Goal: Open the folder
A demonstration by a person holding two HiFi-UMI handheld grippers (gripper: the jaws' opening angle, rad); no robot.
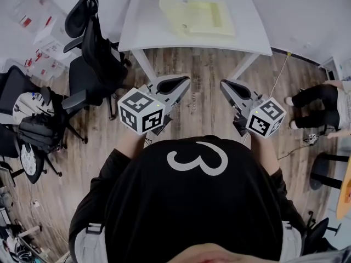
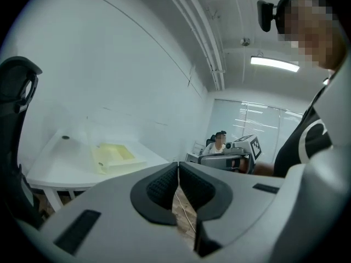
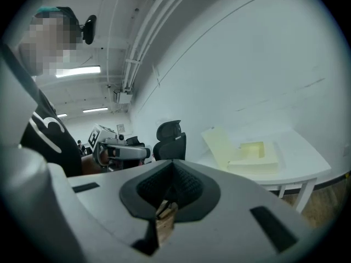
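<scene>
Pale-yellow card or plastic, your folder (image 1: 200,16) lies on the white bench (image 1: 249,34), well ahead of both claws and well apart from them, with bare wood floor (image 1: 205,70) between. From the left claw (image 1: 181,83) it sits ahead and off to that claw's left; from the right claw (image 1: 227,86), ahead and off to its right. One leaf looks laid back and tilted up from the other, so I judge the folder already open, or very nearly.

Both claws are closed with nothing in them. The left claw's ribbed pads meet along a thin seam, and the right claw's pads meet too, with only floor showing below. They hang about level close in front of your chest, tips toward the bench.

So the step in hand reads as a check rather than a grab. Look along the claws at the raised leaf; if it rests where it is, leave it. If it looks likely to fall shut, part one claw's jaws before you reach, come in at the free edge nearest that claw, pinch only the one leaf, and swing it over slowly while the other claw steadies the lower leaf. Mind the office chair (image 1: 90,43) off your left claw's side.
</scene>
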